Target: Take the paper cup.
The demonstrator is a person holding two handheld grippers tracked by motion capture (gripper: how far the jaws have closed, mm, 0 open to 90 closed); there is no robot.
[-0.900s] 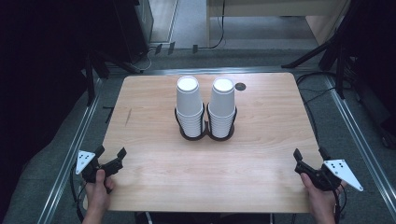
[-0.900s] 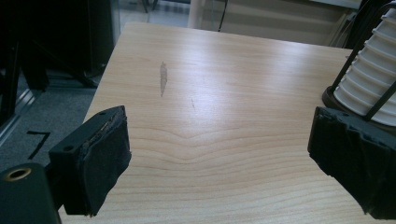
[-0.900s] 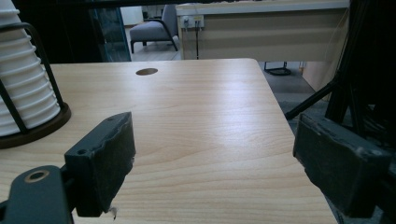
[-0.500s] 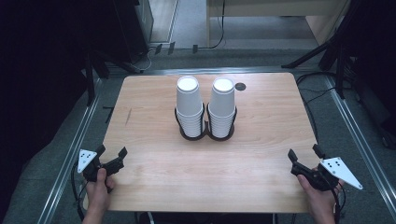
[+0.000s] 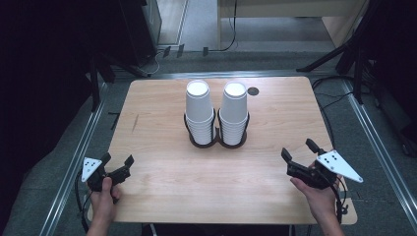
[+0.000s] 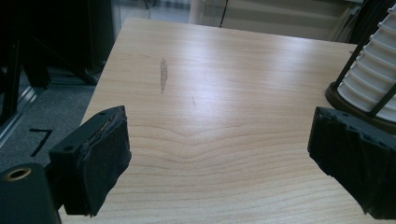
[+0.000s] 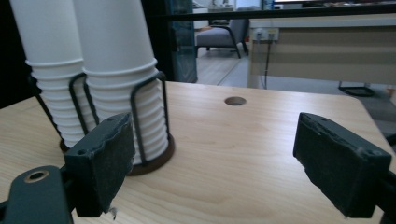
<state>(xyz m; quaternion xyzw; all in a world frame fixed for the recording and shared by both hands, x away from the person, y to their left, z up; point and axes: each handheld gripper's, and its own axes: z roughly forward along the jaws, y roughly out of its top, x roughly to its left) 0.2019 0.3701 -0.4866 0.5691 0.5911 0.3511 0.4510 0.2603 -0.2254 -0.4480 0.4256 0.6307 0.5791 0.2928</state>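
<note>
From the high view we see a wooden worktop point(image 5: 162, 187) with two stacks of white paper cups at its middle, the left stack point(image 5: 199, 110) and the right stack point(image 5: 233, 110), each standing upright in a dark wire holder point(image 5: 216, 141), the two holders touching side by side. A small round hole point(image 5: 253, 91) sits in the worktop just beyond the right stack. Our left gripper point(image 5: 116, 168) hangs at the near left edge of the worktop, and our right gripper point(image 5: 301, 152) at the near right, both well apart from the cups. Each has its jaws spread apart with nothing between them.

In the left gripper view we look between wide jaws over bare wood, where a dark smudge point(image 6: 163, 74) marks the surface. The ribbed rims of a cup stack point(image 6: 369, 79) show at the far right.

In the right gripper view both cup stacks point(image 7: 116, 70) rise ahead and to the left, behind the left jaw. The jaws stand wide and empty, with the round hole point(image 7: 235, 101) showing between them farther off.
</note>
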